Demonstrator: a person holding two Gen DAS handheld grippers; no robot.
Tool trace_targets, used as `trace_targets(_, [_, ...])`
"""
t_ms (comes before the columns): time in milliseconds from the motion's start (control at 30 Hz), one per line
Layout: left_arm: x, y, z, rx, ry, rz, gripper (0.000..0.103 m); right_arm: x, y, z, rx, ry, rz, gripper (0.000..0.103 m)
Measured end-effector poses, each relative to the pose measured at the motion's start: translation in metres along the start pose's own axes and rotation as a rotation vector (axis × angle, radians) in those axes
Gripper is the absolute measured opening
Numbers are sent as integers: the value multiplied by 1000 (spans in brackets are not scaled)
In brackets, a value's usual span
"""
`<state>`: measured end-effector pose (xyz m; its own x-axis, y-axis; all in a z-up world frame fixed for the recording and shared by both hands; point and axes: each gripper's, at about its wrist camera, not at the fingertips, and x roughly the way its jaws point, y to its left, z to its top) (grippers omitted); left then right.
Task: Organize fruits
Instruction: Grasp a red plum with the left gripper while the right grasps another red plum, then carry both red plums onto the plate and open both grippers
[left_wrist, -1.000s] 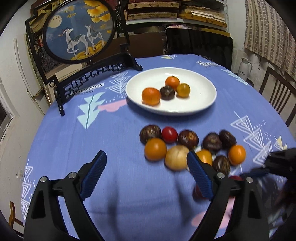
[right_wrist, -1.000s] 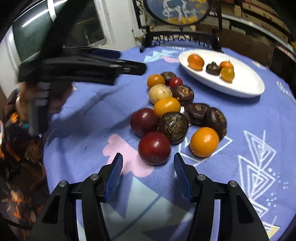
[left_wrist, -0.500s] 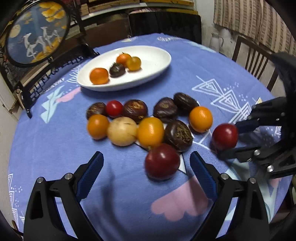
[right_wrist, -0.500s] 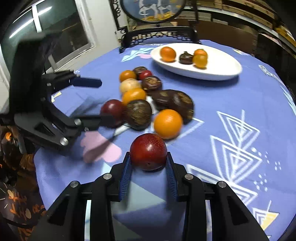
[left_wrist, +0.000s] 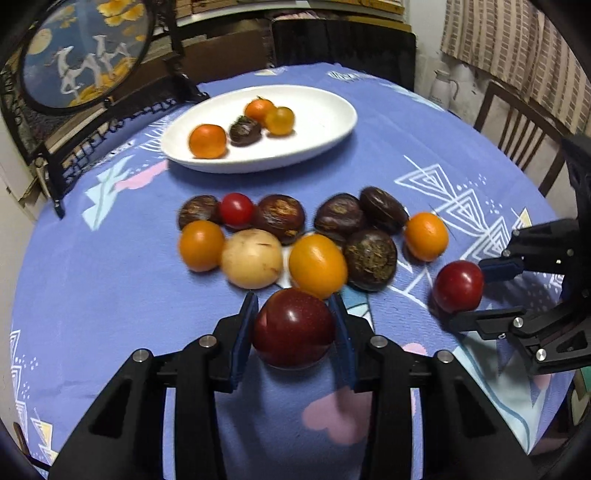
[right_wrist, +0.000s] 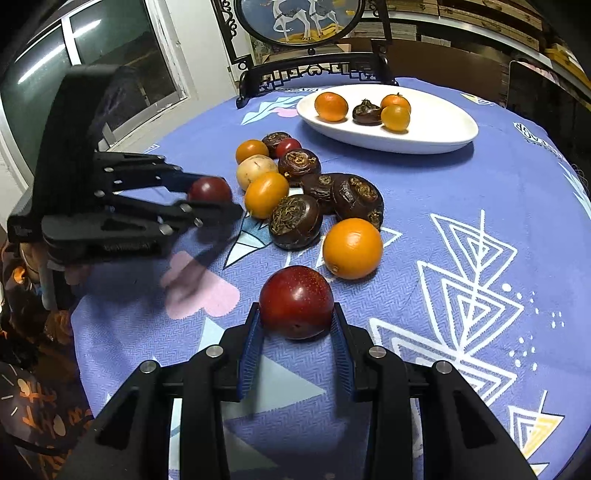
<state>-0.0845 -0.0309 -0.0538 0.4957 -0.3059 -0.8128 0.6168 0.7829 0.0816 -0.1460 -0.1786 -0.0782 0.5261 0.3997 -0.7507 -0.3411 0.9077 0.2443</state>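
We see the left gripper (left_wrist: 293, 326) clamped on a dark red plum (left_wrist: 293, 328), its blue pads (left_wrist: 242, 341) pressed against both sides of the fruit, just in front of the cluster of loose fruit (left_wrist: 317, 266) on the blue tablecloth (left_wrist: 110, 288). The right gripper (right_wrist: 295, 323) is likewise closed on a second red plum (right_wrist: 296, 301), gripped low on its sides, near an orange (right_wrist: 352, 248). Whether either plum is lifted off the cloth we cannot tell. The white plate (left_wrist: 325, 110) lies beyond the cluster, carrying three orange fruits and one dark one.
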Motion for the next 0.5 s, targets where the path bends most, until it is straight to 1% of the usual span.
trace_targets(167, [-20, 12, 6, -37, -48, 27, 39, -4, 8, 8, -15, -24, 2, 37])
trace_targets(233, [-26, 16, 11, -44, -70, 54, 39, -8, 9, 15, -23, -42, -1, 37])
trace_targets(300, [-32, 19, 20, -45, -98, 104, 39, -15, 11, 25, -37, -68, -13, 37])
trace_targets(433, [-43, 29, 44, -80, -152, 129, 39, -33, 7, 54, -43, -144, -38, 37])
trace_targets(500, [-47, 32, 60, -87, -189, 156, 39, -41, 3, 71, -40, -182, -49, 37])
